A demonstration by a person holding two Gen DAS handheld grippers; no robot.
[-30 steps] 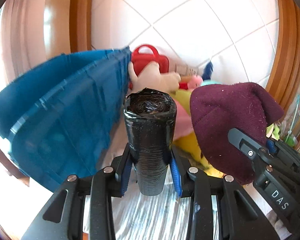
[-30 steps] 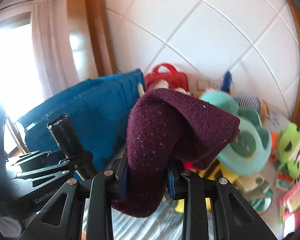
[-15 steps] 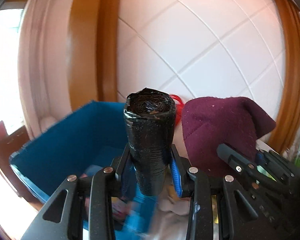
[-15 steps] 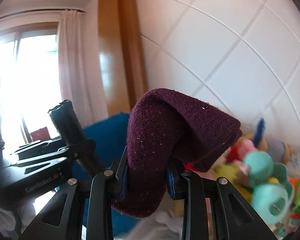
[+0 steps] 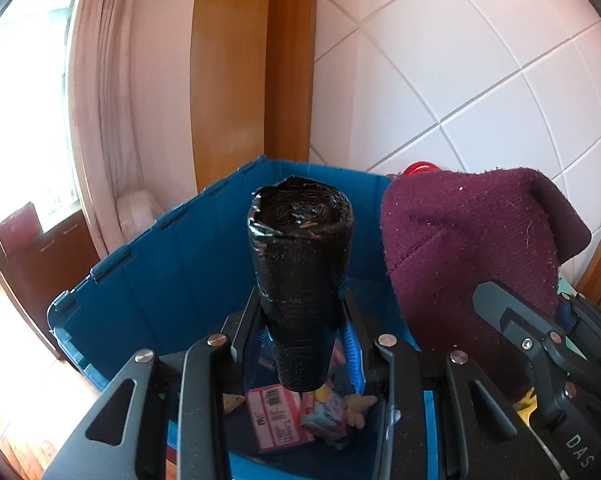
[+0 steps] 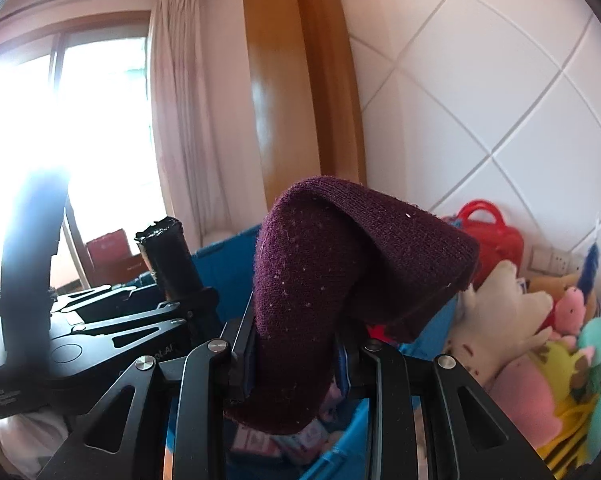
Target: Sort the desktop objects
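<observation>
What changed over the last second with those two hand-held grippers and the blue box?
Both hand-held grippers swung left, away from the toy pile, and now hang over the open blue bin, whose contents show below. Unchanged: the left hand-held gripper stays clamped on the black roll, the right one on the maroon sock. Nothing was released.

R wrist | my right gripper [image 6: 296,356] clamps maroon sock [image 6: 340,280], toe flopped right | left gripper [image 6: 188,300] at my left holding black roll [image 6: 168,256] | both above blue bin [image 6: 228,272] | plush toys [image 6: 540,344] right of bin
</observation>
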